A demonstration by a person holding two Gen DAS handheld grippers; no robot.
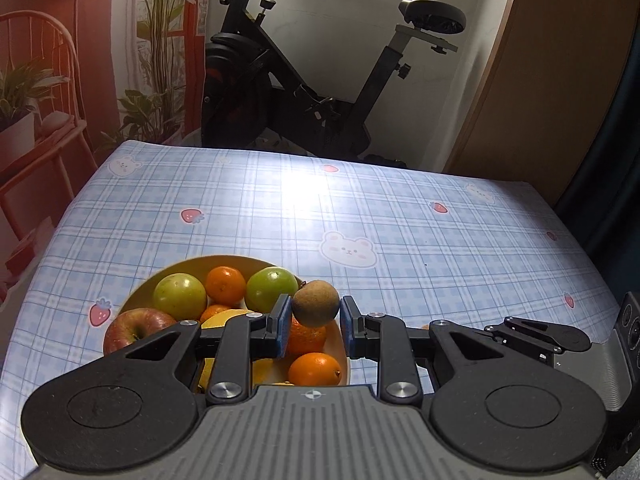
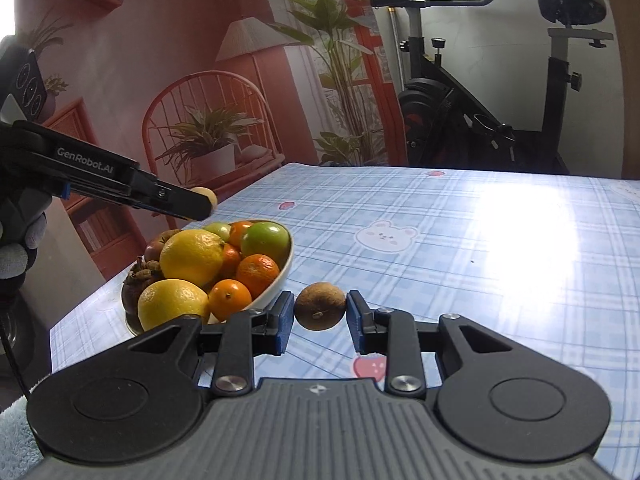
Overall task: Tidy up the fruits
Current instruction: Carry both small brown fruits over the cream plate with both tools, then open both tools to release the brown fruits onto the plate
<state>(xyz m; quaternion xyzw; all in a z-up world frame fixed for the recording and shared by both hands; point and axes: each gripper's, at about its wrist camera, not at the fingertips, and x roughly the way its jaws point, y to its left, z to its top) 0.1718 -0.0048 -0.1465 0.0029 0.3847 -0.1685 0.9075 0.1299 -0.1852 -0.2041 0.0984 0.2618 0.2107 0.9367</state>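
Note:
My left gripper (image 1: 316, 318) is shut on a small brown round fruit (image 1: 316, 304), held just above the right side of a cream bowl (image 1: 188, 261). The bowl is piled with green apples (image 1: 180, 296), oranges (image 1: 226, 285), lemons (image 2: 192, 257), a red apple (image 1: 136, 330) and a dark mangosteen (image 2: 138, 282). My right gripper (image 2: 320, 318) is shut on a second brown fruit (image 2: 320, 306), over the tablecloth just right of the bowl (image 2: 276, 284). In the right wrist view the left gripper's fingers (image 2: 180, 199) reach in from the left above the bowl, a pale fruit end showing at their tip.
The table (image 1: 360, 200) has a blue checked cloth with bear and strawberry prints, and bright glare in the middle. An exercise bike (image 1: 304, 80) stands behind the far edge. A red chair with potted plants (image 2: 208, 140) is at the left. A gloved hand (image 2: 16, 248) is at the left edge.

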